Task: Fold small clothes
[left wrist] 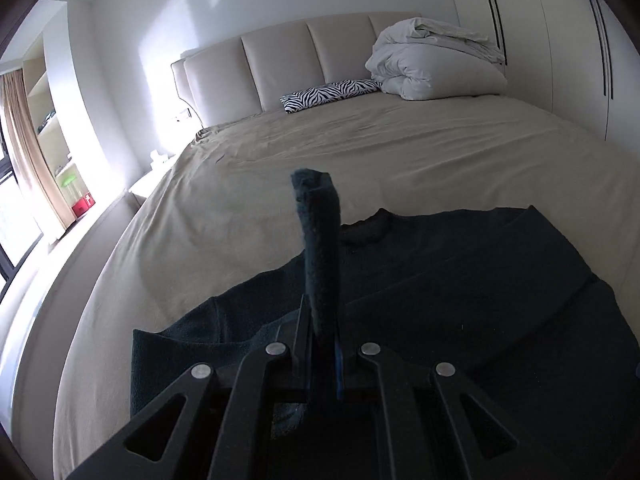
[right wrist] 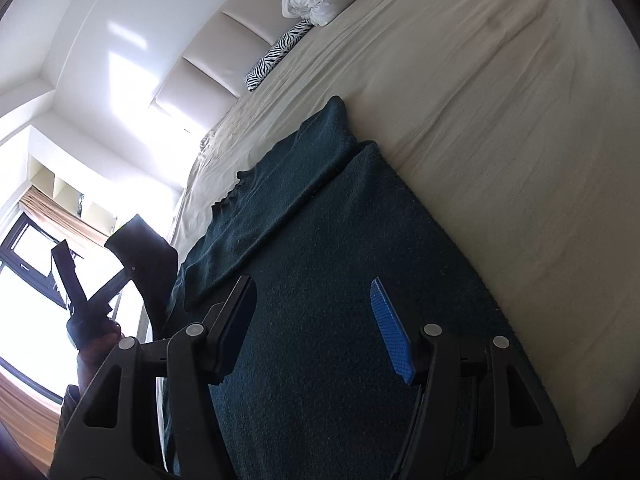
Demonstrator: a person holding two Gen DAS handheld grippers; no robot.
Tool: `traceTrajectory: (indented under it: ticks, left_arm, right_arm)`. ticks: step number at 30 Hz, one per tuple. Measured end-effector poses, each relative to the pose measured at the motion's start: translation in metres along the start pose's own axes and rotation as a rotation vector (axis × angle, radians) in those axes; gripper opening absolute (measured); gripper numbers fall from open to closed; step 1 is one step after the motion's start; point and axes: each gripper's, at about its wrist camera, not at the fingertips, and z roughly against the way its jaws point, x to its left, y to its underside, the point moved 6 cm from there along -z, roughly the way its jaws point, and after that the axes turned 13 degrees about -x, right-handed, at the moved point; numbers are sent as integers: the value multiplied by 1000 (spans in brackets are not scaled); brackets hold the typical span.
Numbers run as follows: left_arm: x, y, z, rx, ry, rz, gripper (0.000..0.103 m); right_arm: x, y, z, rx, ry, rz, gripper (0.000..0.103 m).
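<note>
Around: wide bed (left wrist: 400, 152) under a beige, faintly wrinkled sheet, with padded cream headboard (left wrist: 280, 64) in vertical panels. Zebra-striped pillow (left wrist: 332, 94) flat against it, just beside a puffy white folded duvet (left wrist: 432, 60). White wardrobe doors (left wrist: 560, 40) with dark slim handles on the far side; open shelves (left wrist: 52, 120) and tan curtain (left wrist: 20, 140) by the bright window. Nothing lying between the grippers and the cloth.

Dark teal garment (right wrist: 320, 280), fuzzy and thick like fleece, spread flat on the near part of the bed, one side already folded over in a long straight ridge. Left gripper (left wrist: 320, 320) closed tight on a sleeve (left wrist: 318, 240), lifted and standing up as a narrow tube. Right gripper (right wrist: 316, 320) above the flat cloth, jaws apart, ribbed blue pads (right wrist: 390, 332) clear of the fabric, gripping nothing.
</note>
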Motion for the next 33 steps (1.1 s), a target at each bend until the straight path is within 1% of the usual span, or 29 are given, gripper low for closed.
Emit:
traceTrajectory:
  ticks: [4, 7, 10, 13, 14, 15, 16, 19, 21, 23, 26, 29, 30, 33]
  left_arm:
    - [-31, 17, -11, 30, 22, -70, 8]
    - [-33, 34, -22, 57, 14, -101, 9]
    - [-32, 44, -27, 75, 11, -88, 9]
    - [-38, 49, -31, 84, 12, -76, 14]
    - [-40, 52, -31, 93, 14, -78, 21]
    - [-42, 55, -31, 108, 17, -82, 41]
    - [-42, 56, -29, 106, 15, -82, 59]
    - [-35, 55, -13, 65, 8, -68, 79]
    - [-28, 54, -2, 52, 23, -39, 82]
    - [-18, 55, 10, 47, 37, -12, 82]
    - [5, 60, 31, 35, 39, 41, 83]
    - [36, 69, 50, 26, 44, 113, 85]
    - [48, 72, 55, 21, 40, 130, 88]
    - [93, 81, 64, 15, 26, 216, 88]
  right_arm:
    - [-7, -3, -1, -9, -2, -20, 58]
    - [-7, -4, -2, -11, -7, -20, 58]
    - [-6, -3, -3, -9, -7, -23, 58]
    - [-4, -1, -5, -4, -8, -18, 58]
    - [-4, 0, -6, -2, -8, -17, 58]
    - [-3, 0, -6, 0, -8, -16, 58]
    - [-2, 1, -5, 2, -7, -14, 58]
    - [2, 2, -3, -5, 0, -1, 58]
    - [6, 1, -4, -5, 1, 12, 58]
    - [11, 0, -5, -5, 0, 28, 58]
    - [24, -4, -11, 6, -12, 54, 58]
    - [48, -12, -21, 22, -42, 108, 58]
    - [58, -15, -29, 33, -50, 128, 58]
    - [96, -20, -61, 90, -96, 182, 58]
